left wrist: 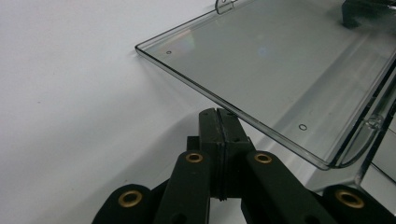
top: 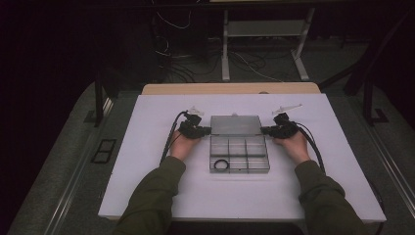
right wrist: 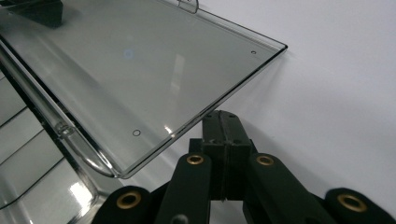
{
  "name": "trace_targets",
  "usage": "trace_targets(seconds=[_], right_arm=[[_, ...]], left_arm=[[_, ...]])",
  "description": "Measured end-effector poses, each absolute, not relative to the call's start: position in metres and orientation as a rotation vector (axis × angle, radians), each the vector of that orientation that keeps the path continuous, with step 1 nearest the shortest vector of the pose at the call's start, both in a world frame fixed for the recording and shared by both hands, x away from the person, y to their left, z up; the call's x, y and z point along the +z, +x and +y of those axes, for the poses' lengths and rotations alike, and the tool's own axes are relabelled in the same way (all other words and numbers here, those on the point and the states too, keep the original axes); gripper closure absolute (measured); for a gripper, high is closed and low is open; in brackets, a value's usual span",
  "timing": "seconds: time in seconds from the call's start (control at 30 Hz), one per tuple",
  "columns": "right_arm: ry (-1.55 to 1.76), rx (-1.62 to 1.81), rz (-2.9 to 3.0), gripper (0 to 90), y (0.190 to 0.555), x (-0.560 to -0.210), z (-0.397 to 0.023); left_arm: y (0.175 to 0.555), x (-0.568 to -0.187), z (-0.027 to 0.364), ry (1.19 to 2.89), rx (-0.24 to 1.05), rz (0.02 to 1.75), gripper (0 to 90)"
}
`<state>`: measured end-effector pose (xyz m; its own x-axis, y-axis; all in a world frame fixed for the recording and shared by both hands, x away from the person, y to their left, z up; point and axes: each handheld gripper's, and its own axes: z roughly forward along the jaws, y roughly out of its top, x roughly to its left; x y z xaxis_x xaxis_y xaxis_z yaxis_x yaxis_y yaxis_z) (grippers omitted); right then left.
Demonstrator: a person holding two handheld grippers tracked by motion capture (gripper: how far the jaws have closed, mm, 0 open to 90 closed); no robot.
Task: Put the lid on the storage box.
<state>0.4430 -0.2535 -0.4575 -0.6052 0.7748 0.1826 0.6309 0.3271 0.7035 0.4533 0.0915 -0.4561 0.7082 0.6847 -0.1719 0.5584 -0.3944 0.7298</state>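
No writing is readable on the clear compartment box mid-surface; the left gripper and right gripper, both closed and empty, flank its open lid.

The compartment box lies in the middle of the worktop. Its lid is folded open and lies behind the box, on the far side from the person. An O-ring lies in the near left compartment. The left gripper is just beside the left edge of the lid, and the right gripper is just beside the right edge. Both grippers have their fingers pressed together with nothing between them.
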Motion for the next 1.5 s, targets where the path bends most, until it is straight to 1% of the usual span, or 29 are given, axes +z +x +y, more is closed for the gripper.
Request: trace_targets(seconds=[0.13, 0.33, 0.6, 0.8, 1.5], right_arm=[[1.284, 1.147, 2.407, 89.4, 0.443, -0.457, -0.252], [1.281, 1.162, 2.404, 89.4, 0.444, -0.455, -0.25], [1.273, 1.186, 2.391, 89.5, 0.449, -0.452, -0.247], [1.273, 1.203, 2.379, 89.5, 0.453, -0.45, -0.245], [1.226, 1.317, 2.305, 89.5, 0.453, -0.431, -0.249]], left_arm=[[0.453, -0.455, 0.091, 2.107, 0.206, 0.931, 88.5], [0.454, -0.454, 0.092, 2.07, 0.199, 0.932, 88.5], [0.461, -0.454, 0.082, 2.068, 0.186, 0.934, 88.6], [0.464, -0.45, 0.08, 2.062, 0.199, 0.931, 88.6], [0.463, -0.431, 0.084, 1.949, 0.222, 0.894, 88.5]])
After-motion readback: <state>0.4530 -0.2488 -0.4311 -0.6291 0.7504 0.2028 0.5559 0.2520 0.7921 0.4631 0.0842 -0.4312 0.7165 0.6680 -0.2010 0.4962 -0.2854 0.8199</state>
